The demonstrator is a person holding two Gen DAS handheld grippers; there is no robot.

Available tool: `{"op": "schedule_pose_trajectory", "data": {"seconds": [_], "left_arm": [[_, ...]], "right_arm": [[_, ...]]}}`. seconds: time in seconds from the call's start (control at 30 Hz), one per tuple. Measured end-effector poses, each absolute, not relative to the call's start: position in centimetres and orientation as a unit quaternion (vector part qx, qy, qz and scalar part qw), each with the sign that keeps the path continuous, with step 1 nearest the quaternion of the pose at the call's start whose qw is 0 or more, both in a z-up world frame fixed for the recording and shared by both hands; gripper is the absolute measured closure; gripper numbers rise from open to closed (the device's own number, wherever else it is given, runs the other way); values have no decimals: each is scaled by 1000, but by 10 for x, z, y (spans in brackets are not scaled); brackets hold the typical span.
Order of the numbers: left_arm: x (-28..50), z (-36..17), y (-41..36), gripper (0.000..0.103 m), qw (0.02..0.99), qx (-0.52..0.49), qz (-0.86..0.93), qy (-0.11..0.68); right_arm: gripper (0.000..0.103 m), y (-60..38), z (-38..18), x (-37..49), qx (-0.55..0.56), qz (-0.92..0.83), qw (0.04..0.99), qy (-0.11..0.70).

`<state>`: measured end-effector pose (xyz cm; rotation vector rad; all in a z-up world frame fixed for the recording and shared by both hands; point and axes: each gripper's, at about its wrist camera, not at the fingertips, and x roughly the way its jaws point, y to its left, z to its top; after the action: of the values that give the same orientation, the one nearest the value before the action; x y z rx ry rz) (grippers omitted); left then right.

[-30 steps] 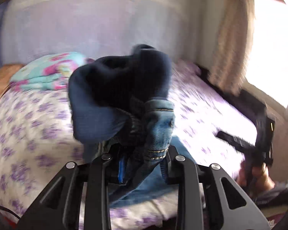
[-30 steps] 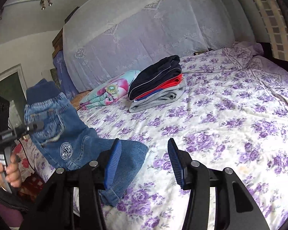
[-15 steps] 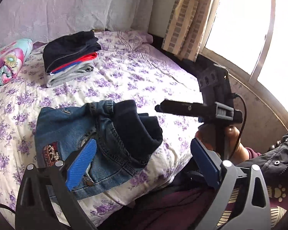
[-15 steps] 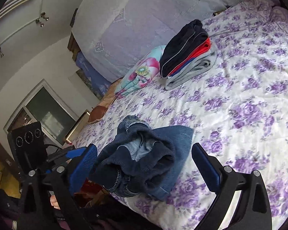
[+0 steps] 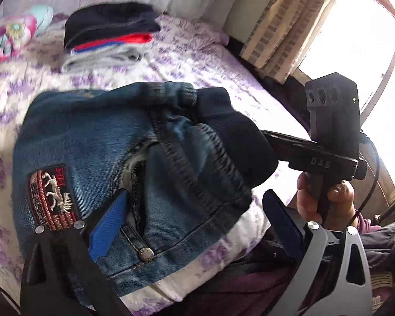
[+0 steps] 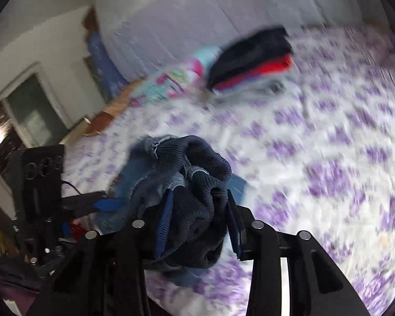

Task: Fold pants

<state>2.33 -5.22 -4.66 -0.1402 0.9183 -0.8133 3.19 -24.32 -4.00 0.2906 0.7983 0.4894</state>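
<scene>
Moved: jeans [image 5: 123, 163] that hung bunched in the left gripper [image 5: 194, 223] a second ago now lie on the bed [image 5: 192, 60], filling the centre of the left view.
Left jaws: spread wide, gripping nothing; the blue pad [image 5: 106, 227] at lower left lies over the denim near a pocket, the other finger hangs off the bed edge at lower right.
Right jaws: they have just been closing, and the right gripper [image 6: 200, 226] now stands about half shut around the dark ribbed waistband [image 6: 197, 218], which bulges between the blue pads at lower centre of the right view. The pads look pressed into the knit.
Jeans: a crumpled heap at the near edge of the bed, waistband turned toward the person, a red embroidered patch [image 5: 51, 197] at centre left of the left view.
Stack: folded clothes [image 5: 110, 34] at upper left of the left view, well apart from the jeans.
Pillow: bright print [image 5: 10, 31], far upper left of the left view.
Right view: blurred, so finer detail is lost.
Meaning: the hold seems to have passed from left to right; the jeans are still unfolded, so spreading them flat by the waistband likely comes next.
</scene>
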Motion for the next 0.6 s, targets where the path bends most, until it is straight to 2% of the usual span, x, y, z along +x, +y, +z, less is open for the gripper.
{"op": "schedule_pose_trajectory", "data": {"seconds": [0.03,0.13,0.23,0.3,0.4,0.43,0.5,0.57,0.6], "left_arm": [[23,-49,-52,6,818,-68,-380,427],[5,-35,-51,6,818,-54,-395,415],[-17,-16,-30,5,821,-39,-406,399],[-26,-11,-15,5,832,-29,-396,387],[-22,-26,-3,5,834,-24,-367,412],[-17,-39,0,5,834,-25,-351,426],[-11,-58,1,5,833,-31,-347,431],[-16,-64,1,5,845,-29,-350,404],[-19,-67,-1,5,851,-23,-352,390]], "right_arm": [[45,-253,-51,34,173,238,872,391],[44,-256,-32,18,152,229,894,352],[44,-246,22,-5,113,264,918,272],[44,-227,52,-5,98,317,907,259],[42,-181,62,21,103,422,843,317],[38,-163,55,35,104,444,819,347],[37,-139,28,62,87,409,812,407],[53,-140,-12,98,83,321,828,452],[91,-149,-27,108,87,296,836,454]]}}
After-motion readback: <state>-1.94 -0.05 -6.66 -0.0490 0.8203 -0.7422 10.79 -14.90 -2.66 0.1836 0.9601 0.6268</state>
